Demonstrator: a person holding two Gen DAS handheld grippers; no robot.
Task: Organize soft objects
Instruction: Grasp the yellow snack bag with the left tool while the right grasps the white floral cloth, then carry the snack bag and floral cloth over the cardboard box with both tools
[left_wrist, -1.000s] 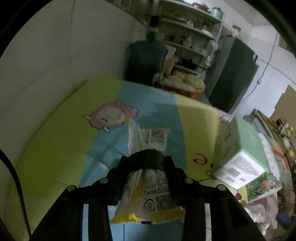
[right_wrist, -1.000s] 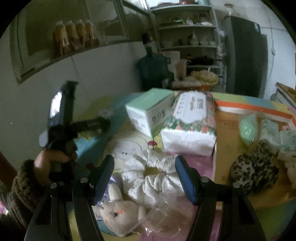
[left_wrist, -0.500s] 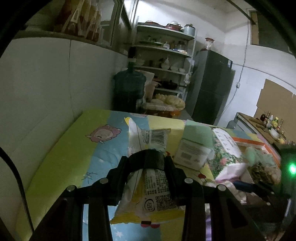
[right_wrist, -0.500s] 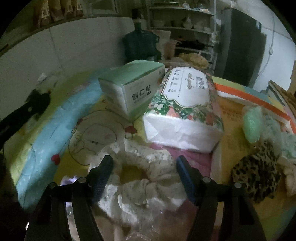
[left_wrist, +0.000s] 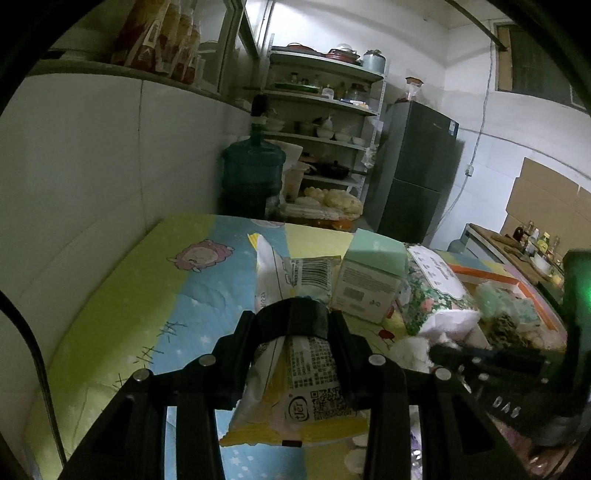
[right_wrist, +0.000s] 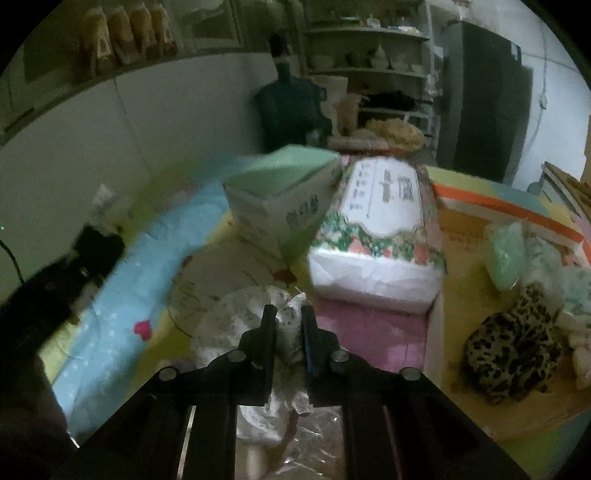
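My left gripper (left_wrist: 291, 332) is shut on a yellow and white snack packet (left_wrist: 306, 391), held above the cartoon-print sheet (left_wrist: 122, 306). In the right wrist view my right gripper (right_wrist: 287, 314) points down, its jaws closing tight on a white speckled scrunchie (right_wrist: 240, 314). The cloth is pinched between the pads. The rest of the scrunchie lies bunched on the sheet below. A leopard-print scrunchie (right_wrist: 513, 350) and a pale green soft piece (right_wrist: 506, 254) lie in the orange-edged cardboard tray (right_wrist: 509, 210) to the right.
A pale green carton (right_wrist: 280, 199) and a floral tissue pack (right_wrist: 380, 236) sit side by side just beyond the scrunchie. Crinkled clear plastic (right_wrist: 314, 435) lies under the right gripper. A white wall runs along the left; a water bottle (left_wrist: 255, 173), shelves and a dark fridge stand behind.
The right gripper's jaws went from wide apart around the white scrunchie to pinched on it. The left gripper, still holding the packet, swung up and rightward, bringing carton and tissue pack into view.
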